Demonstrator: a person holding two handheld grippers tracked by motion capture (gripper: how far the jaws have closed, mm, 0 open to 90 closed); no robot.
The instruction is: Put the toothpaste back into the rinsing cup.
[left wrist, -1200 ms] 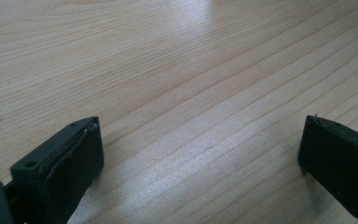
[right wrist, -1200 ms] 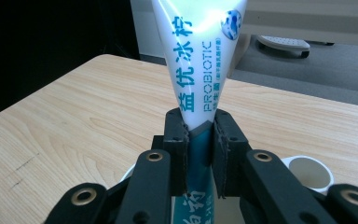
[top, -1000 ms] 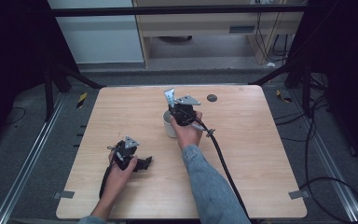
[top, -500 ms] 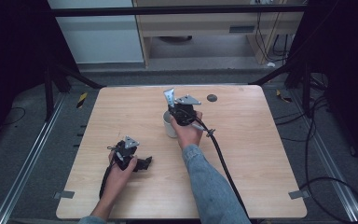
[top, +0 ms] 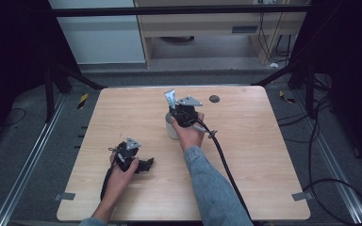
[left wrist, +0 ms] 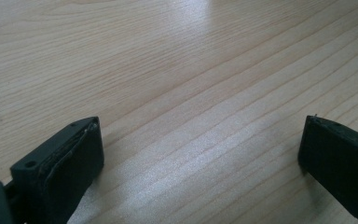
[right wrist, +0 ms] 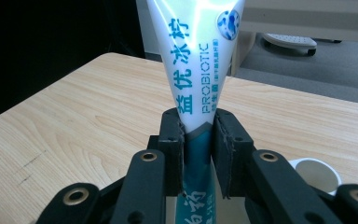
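My right gripper [right wrist: 198,135] is shut on a white and teal toothpaste tube [right wrist: 196,70] that stands upright between its jaws, flat end up. From above, the right gripper [top: 178,107] holds the toothpaste tube [top: 170,98] just over a white cup [top: 171,128] near the middle of the wooden table [top: 245,141]. The cup's rim [right wrist: 316,171] appears low at the right of the right gripper view. My left gripper [top: 143,165] lies low on the table at the front left, open, with bare wood between its fingers [left wrist: 74,158].
A small dark round disc [top: 214,99] lies on the table behind the right gripper. The right gripper's black cable [top: 224,157] trails across the table toward the front. A wooden bench and cables stand on the floor beyond the table.
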